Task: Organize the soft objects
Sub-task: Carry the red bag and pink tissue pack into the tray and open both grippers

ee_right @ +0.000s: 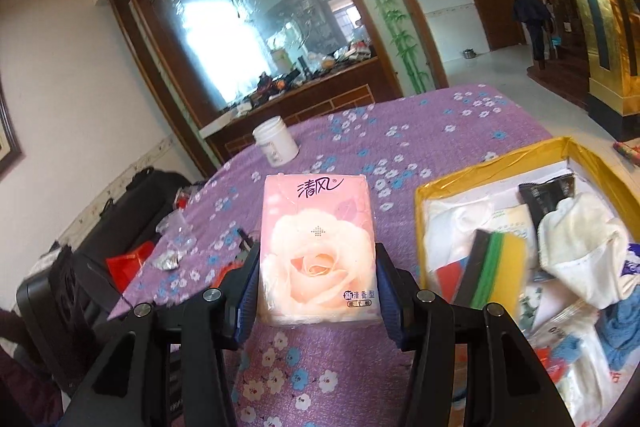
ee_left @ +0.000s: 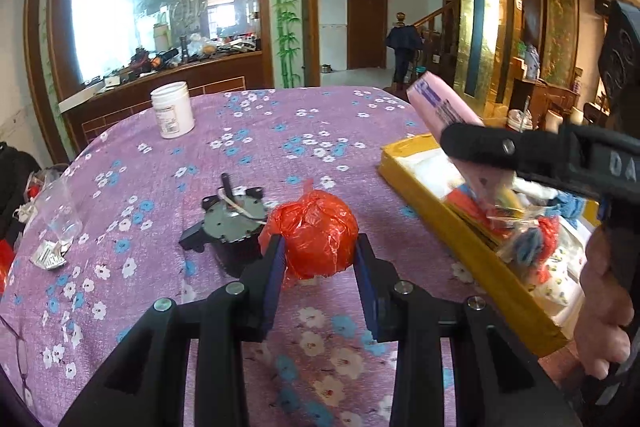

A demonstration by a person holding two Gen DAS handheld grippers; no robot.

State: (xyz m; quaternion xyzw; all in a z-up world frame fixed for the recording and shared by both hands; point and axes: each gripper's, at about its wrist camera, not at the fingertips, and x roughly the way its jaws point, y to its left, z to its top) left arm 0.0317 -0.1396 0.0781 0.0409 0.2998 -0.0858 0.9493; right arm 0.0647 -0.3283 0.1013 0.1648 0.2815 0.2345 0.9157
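Left gripper (ee_left: 320, 259) clamps red bag bundle (ee_left: 316, 231) above bench (ee_left: 280, 131); right gripper (ee_right: 318, 291) grips pink tissue pack (ee_right: 318, 247) beside yellow box (ee_right: 436, 187).

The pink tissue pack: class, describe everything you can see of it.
The pink tissue pack is a soft, glossy plastic-wrapped block printed with a pale rose and dark characters. It stands upright, clamped at its lower sides by the right gripper, held above the purple cloth. From the left wrist view it is tilted over the yellow box.

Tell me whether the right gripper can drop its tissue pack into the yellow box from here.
Probably yes: the right gripper holds the tissue pack beside the yellow box, whose open top looks unobstructed though crowded.
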